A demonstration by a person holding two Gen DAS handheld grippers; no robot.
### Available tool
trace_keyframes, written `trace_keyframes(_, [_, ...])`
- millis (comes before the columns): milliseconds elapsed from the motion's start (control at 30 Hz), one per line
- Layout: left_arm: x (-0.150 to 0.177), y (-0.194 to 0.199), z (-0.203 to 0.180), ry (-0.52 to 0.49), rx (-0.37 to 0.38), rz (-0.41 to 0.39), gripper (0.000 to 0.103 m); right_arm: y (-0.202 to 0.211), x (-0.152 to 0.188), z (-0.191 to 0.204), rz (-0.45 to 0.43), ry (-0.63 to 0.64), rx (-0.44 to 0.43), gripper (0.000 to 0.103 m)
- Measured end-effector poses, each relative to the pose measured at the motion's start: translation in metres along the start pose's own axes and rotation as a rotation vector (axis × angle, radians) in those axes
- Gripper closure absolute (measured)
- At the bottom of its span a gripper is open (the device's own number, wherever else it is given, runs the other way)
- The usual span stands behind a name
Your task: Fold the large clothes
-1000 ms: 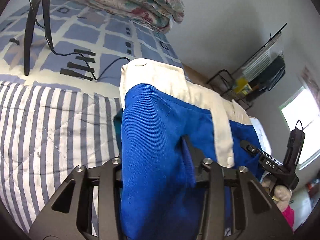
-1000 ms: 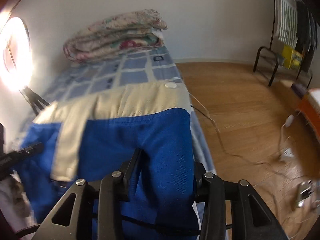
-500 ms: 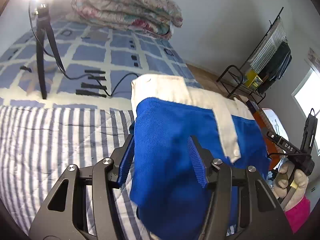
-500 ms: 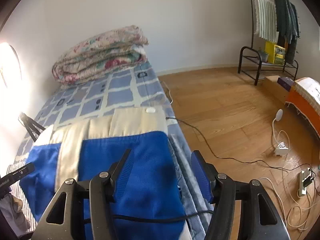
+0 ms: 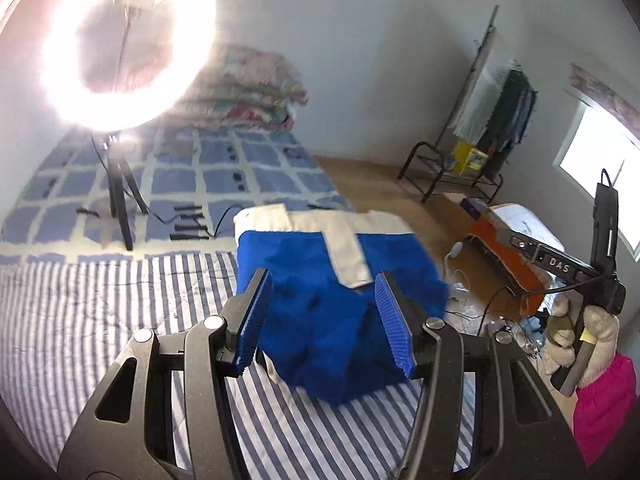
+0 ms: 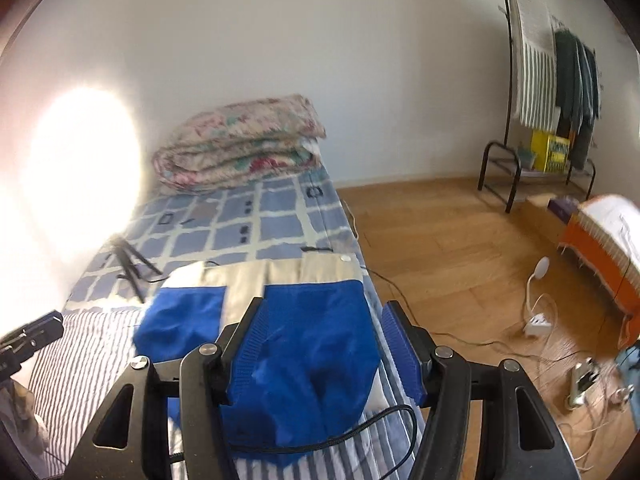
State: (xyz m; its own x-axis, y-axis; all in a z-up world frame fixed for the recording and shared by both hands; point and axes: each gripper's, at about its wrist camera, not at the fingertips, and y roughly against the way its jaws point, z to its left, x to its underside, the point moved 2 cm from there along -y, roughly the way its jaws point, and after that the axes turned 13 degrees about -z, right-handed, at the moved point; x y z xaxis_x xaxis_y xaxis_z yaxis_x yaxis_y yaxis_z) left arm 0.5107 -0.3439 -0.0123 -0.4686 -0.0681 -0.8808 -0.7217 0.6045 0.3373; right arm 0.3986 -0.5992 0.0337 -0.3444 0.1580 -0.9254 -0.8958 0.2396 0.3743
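My left fingers (image 5: 324,320) and right fingers (image 6: 324,350) have just been opening and hang apart, empty, above the blue-and-cream garment (image 5: 320,280), which lies folded on the striped bed (image 5: 100,320); the fold looks nearly done, perhaps only smoothing left.

Both wrist views look down, sharing the bed (image 5: 80,320).

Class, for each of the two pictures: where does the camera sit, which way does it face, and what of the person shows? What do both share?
Left wrist: on the left gripper, angled down at the blue garment; the hand holding the right gripper shows.
Right wrist: on the right gripper, facing the same garment and wooden floor; no body visible.
Shared: garment, striped bedcover, folded floral quilt.
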Motion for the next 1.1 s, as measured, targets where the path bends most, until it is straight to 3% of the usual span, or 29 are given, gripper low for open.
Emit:
trace_keyframes(367, [-0.041,0.194,-0.059,-0.082,0.076,-0.138,0.047,0.200,-0.043,0.072,-0.131,0.081,-0.094,0.041])
trace_keyframes(767, [-0.060,0.418,-0.111,-0.207,0.176,-0.251,0.047,0.393,-0.044,0.102,-0.219,0.079,-0.137,0.040])
trace_keyframes(900, [-0.042,0.455,-0.124,-0.245,0.176,-0.244,0.047,0.424,-0.035,0.108,-0.231,0.117,-0.123,0.036])
trace_keyframes(1100, [0.011,0.454,-0.125,-0.267,0.125,-0.197,0.047,0.417,0.014,0.113,-0.171,0.112,-0.110,0.035])
